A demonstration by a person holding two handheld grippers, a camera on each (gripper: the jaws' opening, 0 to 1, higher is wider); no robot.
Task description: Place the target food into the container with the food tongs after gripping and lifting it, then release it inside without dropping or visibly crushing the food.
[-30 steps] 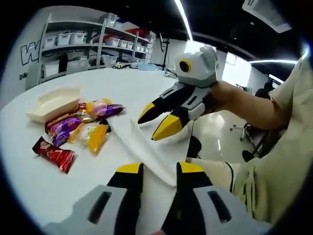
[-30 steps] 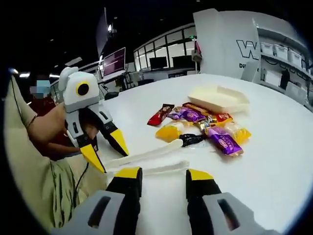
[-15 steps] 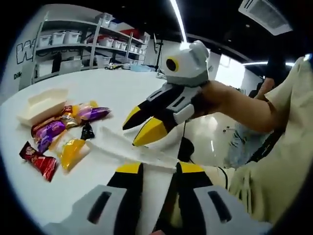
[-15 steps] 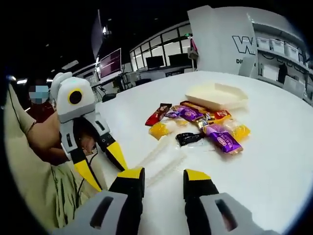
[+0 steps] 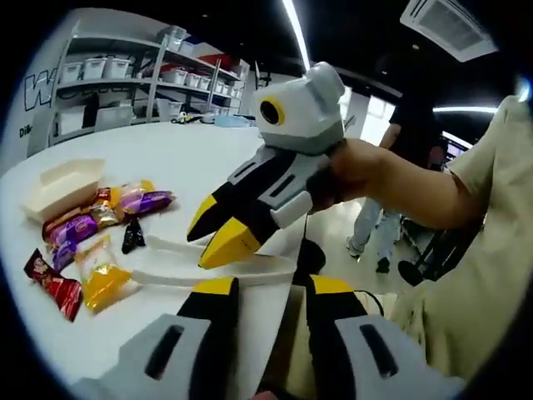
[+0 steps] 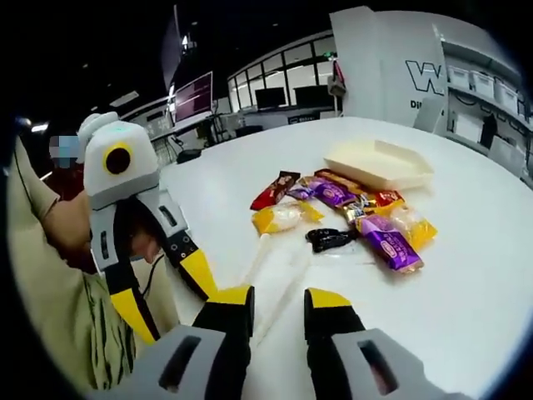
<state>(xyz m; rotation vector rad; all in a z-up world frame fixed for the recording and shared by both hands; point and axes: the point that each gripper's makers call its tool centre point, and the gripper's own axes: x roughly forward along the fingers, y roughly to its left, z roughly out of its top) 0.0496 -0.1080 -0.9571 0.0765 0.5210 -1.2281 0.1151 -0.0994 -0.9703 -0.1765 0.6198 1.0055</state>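
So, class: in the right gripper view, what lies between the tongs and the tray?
The pile of wrapped snacks lies on the table between the white tongs and the cream tray, in the right gripper view.

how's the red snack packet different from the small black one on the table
The red snack packet is longer and flat, lying at the pile's far edge next to a yellow packet. The small black packet is shorter and crumpled, lying on the near side, closest to the white food tongs. Both are sealed wrappers resting on the white table.

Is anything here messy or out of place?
The wrapped snacks lie in a loose heap on the white table beside the cream container, none inside it. The white tongs lie flat near the table's edge. Nothing looks spilled or damaged.
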